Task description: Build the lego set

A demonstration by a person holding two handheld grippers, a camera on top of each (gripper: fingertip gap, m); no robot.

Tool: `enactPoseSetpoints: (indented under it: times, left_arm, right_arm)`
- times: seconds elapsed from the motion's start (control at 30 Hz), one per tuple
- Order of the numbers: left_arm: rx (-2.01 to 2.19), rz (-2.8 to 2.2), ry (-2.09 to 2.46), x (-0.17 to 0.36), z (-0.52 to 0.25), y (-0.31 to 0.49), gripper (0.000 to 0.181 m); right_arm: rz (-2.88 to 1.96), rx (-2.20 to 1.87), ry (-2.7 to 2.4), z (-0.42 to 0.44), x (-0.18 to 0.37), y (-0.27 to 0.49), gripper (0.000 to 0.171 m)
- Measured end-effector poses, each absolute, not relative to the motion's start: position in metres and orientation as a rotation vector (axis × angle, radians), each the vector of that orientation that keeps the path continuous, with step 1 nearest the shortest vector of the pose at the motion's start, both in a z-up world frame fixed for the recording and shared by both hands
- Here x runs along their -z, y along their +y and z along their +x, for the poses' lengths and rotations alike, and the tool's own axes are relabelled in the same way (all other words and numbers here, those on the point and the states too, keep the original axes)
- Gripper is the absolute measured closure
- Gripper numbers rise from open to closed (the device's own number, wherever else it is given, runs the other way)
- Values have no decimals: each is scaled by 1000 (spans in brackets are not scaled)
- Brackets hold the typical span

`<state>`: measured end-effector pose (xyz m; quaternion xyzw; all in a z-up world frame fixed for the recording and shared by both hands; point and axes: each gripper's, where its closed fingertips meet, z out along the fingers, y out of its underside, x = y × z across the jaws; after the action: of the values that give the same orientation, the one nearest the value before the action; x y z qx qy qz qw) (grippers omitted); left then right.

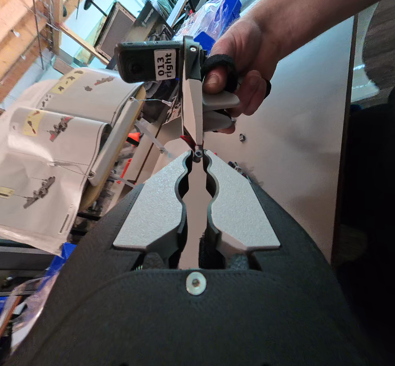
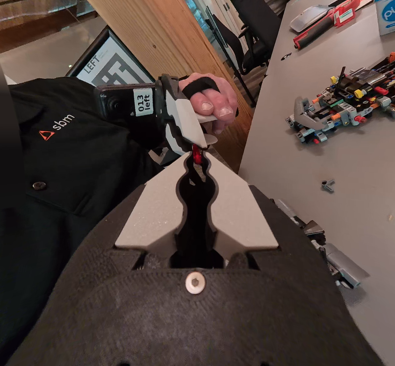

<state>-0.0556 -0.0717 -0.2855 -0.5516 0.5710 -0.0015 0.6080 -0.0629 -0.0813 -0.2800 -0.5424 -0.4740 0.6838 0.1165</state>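
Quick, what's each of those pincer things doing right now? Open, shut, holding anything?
Left gripper: shut on a small dark grey pin at its fingertips.
Right gripper: shut on a small red piece at its fingertips.

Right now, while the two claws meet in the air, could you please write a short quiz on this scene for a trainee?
1. True or false: the left claw is shut on a dark grey pin.
2. Which colour has the piece in the right claw? A) yellow B) red C) green
3. Fill in: the half-built lego car lies on the grey ____.

Key
1. True.
2. B: it grips a red piece at its tips.
3. table.
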Motion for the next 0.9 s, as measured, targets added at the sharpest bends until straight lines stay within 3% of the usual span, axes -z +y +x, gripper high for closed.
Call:
enactPoseSetpoints:
  times: [0.2, 0.33, 0.5, 0.7, 0.9]
  left_arm:
    - [-76, -1276, 1282, 284, -58, -65, 176]
    - [-31, -1348, 1094, 274, -65, -55, 177]
    - [-70, -1342, 994, 270, -60, -52, 177]
    - [-113, -1309, 935, 262, -57, -50, 177]
    - [-121, -1306, 941, 264, -54, -49, 176]
  right_arm:
    - [-1622, -2023, -1305, -65, 278, -74, 166]
    - [-1623, -2014, -1217, -65, 274, -60, 153]
    - [-1594, -2044, -1172, -67, 265, -63, 153]
    - [-1535, -2080, -1082, -65, 258, -60, 167]
    - [-1547, -2034, -1137, -62, 259, -61, 168]
